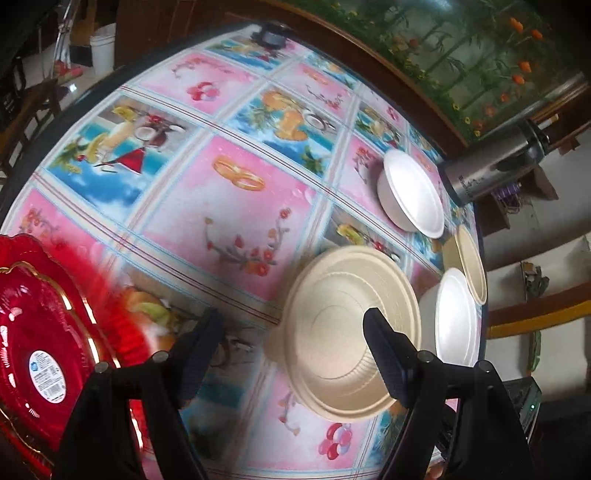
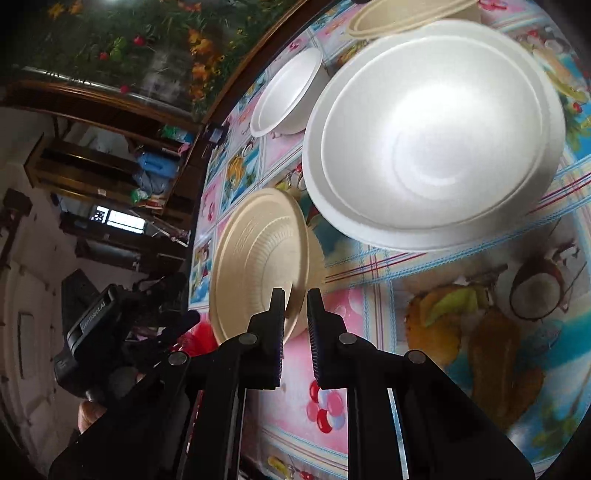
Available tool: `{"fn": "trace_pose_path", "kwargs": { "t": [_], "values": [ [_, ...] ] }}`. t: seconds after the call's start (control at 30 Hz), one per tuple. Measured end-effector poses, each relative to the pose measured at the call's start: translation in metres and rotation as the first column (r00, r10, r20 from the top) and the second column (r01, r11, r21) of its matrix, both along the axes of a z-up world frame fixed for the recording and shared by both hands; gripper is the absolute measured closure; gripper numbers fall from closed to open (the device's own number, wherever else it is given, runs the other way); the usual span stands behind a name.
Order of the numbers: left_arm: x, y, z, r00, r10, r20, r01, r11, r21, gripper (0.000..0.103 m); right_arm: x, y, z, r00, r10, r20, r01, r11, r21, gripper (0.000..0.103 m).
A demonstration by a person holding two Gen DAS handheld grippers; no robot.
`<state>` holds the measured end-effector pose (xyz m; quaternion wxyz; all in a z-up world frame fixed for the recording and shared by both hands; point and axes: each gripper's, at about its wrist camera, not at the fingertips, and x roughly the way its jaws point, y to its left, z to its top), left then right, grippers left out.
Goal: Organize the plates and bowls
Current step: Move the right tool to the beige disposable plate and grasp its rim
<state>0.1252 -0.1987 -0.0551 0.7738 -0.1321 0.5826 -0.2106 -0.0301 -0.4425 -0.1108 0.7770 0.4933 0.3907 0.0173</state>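
Right gripper (image 2: 295, 295) nearly closed on the beige bowl (image 2: 262, 262) rim; left gripper (image 1: 291, 325) wide, empty. Advise firm rim pinch, level lift onto matching beige bowl (image 2: 406, 14).

The red plate (image 1: 40, 347) is running off the left edge of the left wrist view, its near rim smeared by blur. The right tool (image 2: 295, 295) is hiding part of the beige bowl's (image 2: 258, 258) rim, so contact is impossible to judge. A second beige bowl (image 2: 402, 16) is being cut by the top edge. The label (image 1: 47, 376) on the red plate is printing too small to read.
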Motion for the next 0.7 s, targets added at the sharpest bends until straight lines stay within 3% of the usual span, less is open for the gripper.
{"fn": "trace_pose_path", "kwargs": {
  "t": [0.07, 0.3, 0.53, 0.6, 0.67, 0.7],
  "values": [
    [0.001, -0.005, -0.002, 1.000, -0.009, 0.000, 0.009, 1.000, 0.015, 0.025, 0.000, 0.000, -0.001, 1.000, 0.006, 0.010, -0.006, 1.000, 0.004, 0.089],
    [0.004, -0.023, -0.018, 0.999, -0.038, -0.037, 0.039, 0.999, 0.025, 0.025, 0.001, 0.000, 0.005, 1.000, 0.008, 0.023, -0.007, 0.999, -0.033, 0.072],
    [0.004, -0.026, -0.020, 1.000, -0.031, 0.003, 0.030, 0.999, 0.042, 0.027, 0.008, -0.002, 0.005, 1.000, -0.023, -0.010, 0.023, 0.998, -0.051, 0.072],
    [0.005, -0.027, -0.023, 0.999, -0.039, 0.008, 0.039, 0.998, 0.053, 0.032, 0.010, -0.002, 0.002, 1.000, -0.020, -0.020, 0.020, 0.999, -0.040, 0.072],
    [0.006, -0.027, -0.024, 0.999, -0.046, 0.006, 0.046, 0.997, 0.056, 0.051, 0.011, -0.003, -0.001, 0.999, -0.021, -0.031, 0.021, 1.000, -0.020, 0.072],
    [0.006, -0.027, -0.024, 0.999, -0.048, 0.006, 0.048, 0.998, 0.051, 0.054, 0.012, -0.003, -0.002, 0.999, -0.026, -0.036, 0.026, 0.999, -0.019, 0.072]
  ]
}}
